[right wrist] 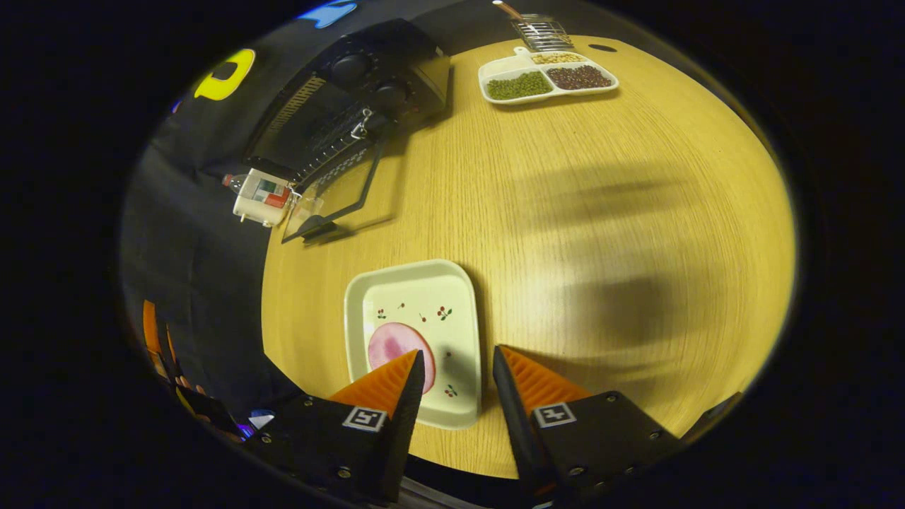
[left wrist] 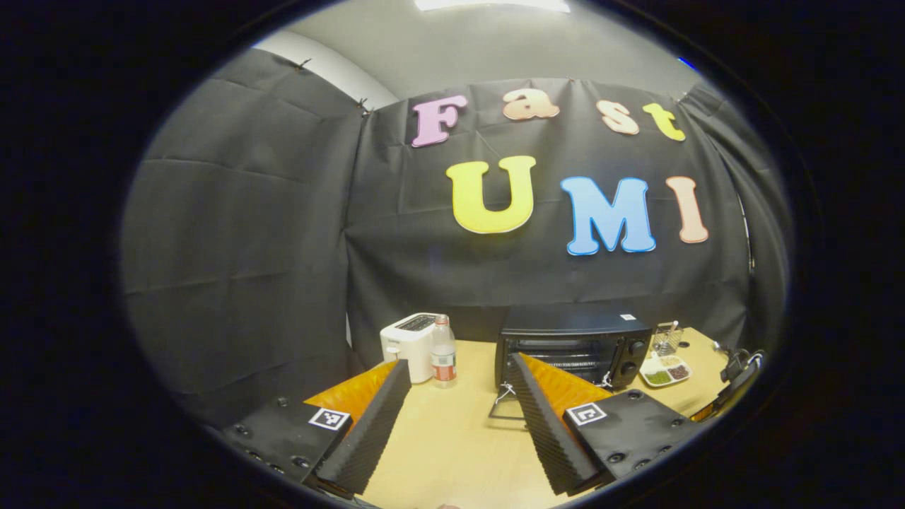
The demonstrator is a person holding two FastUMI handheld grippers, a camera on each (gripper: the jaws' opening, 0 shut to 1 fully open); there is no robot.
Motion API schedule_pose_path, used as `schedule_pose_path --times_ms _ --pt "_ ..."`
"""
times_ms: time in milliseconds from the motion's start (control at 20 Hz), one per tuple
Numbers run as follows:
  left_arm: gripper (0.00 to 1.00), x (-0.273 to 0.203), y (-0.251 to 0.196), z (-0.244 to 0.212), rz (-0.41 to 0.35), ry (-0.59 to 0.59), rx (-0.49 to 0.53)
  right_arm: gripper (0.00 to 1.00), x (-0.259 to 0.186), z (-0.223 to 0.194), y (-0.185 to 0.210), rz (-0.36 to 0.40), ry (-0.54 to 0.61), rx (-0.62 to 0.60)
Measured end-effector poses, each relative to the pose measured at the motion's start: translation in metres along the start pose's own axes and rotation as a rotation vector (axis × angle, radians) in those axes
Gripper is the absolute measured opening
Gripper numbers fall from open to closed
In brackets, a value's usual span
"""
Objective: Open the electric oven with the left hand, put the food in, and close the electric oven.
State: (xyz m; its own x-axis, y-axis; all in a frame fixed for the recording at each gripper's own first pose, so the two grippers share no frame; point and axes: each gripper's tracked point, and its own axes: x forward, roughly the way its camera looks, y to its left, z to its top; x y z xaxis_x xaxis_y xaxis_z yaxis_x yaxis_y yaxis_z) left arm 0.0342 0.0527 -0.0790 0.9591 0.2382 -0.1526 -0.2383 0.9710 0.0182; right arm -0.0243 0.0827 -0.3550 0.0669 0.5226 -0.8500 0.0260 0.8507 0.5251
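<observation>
- The electric oven [left wrist: 571, 346] is black, two knobs on its right side, standing at the back of the desk [left wrist: 452, 438] with its glass door [right wrist: 332, 194] dropped open.
- The food [right wrist: 396, 346], a pink round slice, lies on a cream square plate [right wrist: 413, 339] near the desk's front edge.
- Left gripper [left wrist: 459, 375]: jaws spread, empty.
- Right gripper [right wrist: 458, 360]: jaws spread over the plate's edge.

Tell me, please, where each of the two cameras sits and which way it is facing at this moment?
Left gripper view: rides on the left tongs, held low and level over the table, facing the oven, its door down, with toaster and bottle; both fingers show, spread.
Right gripper view: rides on the right tongs, looking steeply down on the plate with its pink slice; fingers apart over the plate's edge.
Shared: table, oven, bottle, bean tray.
</observation>
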Motion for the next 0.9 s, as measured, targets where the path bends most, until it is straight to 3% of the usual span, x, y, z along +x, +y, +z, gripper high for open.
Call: schedule_pose_path --times_ms 50,150,200,250,300,350,400,550,650,850,900 --pt "1.00 0.001 0.000 0.000 0.000 -0.002 0.000 0.49 -0.003 0.001 0.000 -0.001 0.003 0.002" --pt "0.90 0.002 0.000 0.000 -0.001 -0.003 -0.005 0.47 -0.001 0.001 0.000 0.000 0.011 0.009" --pt "0.90 0.002 0.002 0.001 0.000 -0.003 -0.007 0.47 0.006 -0.004 -0.009 -0.038 0.012 0.006" --pt "0.90 0.003 0.002 0.000 0.002 -0.001 -0.008 0.33 -0.001 0.003 -0.014 -0.060 0.010 0.041" --pt "1.00 0.004 0.002 0.000 0.003 -0.002 -0.007 0.18 0.000 0.000 -0.014 -0.058 0.013 0.059" --pt "1.00 0.003 0.003 0.000 0.004 -0.002 -0.007 0.03 0.004 -0.001 -0.013 -0.054 0.011 0.061" --pt "0.95 0.003 0.004 0.001 0.003 -0.001 -0.008 0.03 0.003 -0.001 -0.013 -0.053 0.016 0.062" --pt "1.00 0.006 0.005 0.000 0.003 0.000 -0.011 0.02 0.002 -0.001 -0.013 -0.058 -0.003 0.022" --pt "0.95 0.007 0.005 -0.001 -0.001 0.002 -0.022 0.00 0.001 -0.002 -0.011 -0.053 -0.012 -0.002" --pt "0.96 0.008 0.006 0.002 -0.009 0.001 -0.013 0.00 0.000 -0.005 0.001 0.015 -0.012 0.064" --pt "1.00 0.008 0.006 0.003 -0.010 -0.003 -0.010 0.00 -0.001 -0.004 0.003 0.025 -0.021 0.072"
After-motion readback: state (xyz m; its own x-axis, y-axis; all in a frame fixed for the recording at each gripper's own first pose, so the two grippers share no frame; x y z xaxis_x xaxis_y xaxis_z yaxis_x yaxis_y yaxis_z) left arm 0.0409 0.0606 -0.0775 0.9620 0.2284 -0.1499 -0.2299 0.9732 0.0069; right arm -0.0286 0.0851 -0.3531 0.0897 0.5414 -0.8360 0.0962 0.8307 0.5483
